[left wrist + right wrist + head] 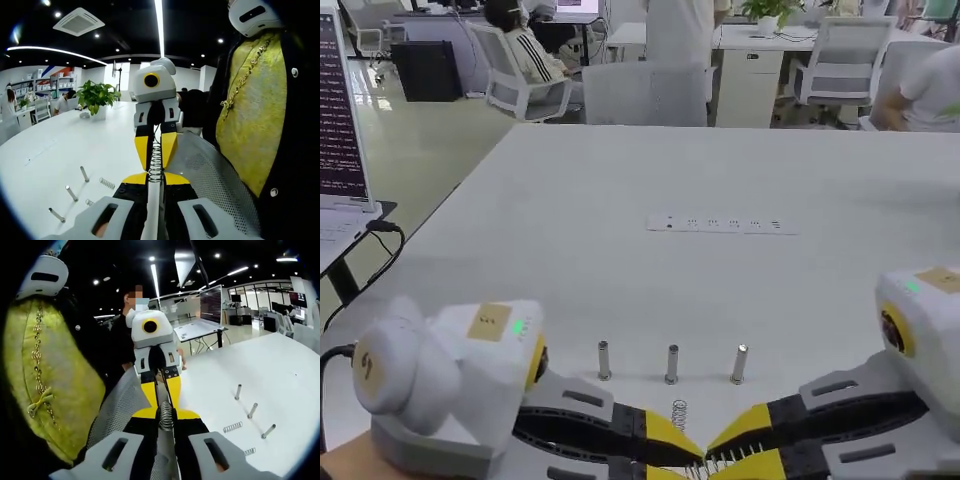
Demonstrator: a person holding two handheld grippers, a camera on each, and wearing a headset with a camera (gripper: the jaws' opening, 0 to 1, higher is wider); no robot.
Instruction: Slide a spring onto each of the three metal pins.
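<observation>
White surface [720, 180] carries everything, and I am working at its near edge. My left hand-held gripper [156, 179] and my right hand-held gripper [166, 414] point at each other nose to nose. Each is clenched on one end of the same spring [156, 160], which runs straight from one pair of jaws to the other. It is held off the surface, on my side of the three pins [672, 364]. The pins stand upright in a row and all look bare, so I judge this to be the first spring of three.

To do this step well, I think one hand-held gripper should let go while the other holds the spring near one end, leaving the far opening free. Then I would turn the spring upright, line its bore up over a pin top and lower it straight down. I should squeeze gently so the coils do not flatten. I should also come in from above, since I cannot tell how firmly the pins are seated.

The head view gives me the row square-on, with the gaps between pins and a loose spring [679, 410] lying just in front of the middle one. The left gripper view gives me the held coils in close detail between the yellow tips. The right gripper view gives me a second loose spring [250, 451], near the pins and closer to the edge.
</observation>
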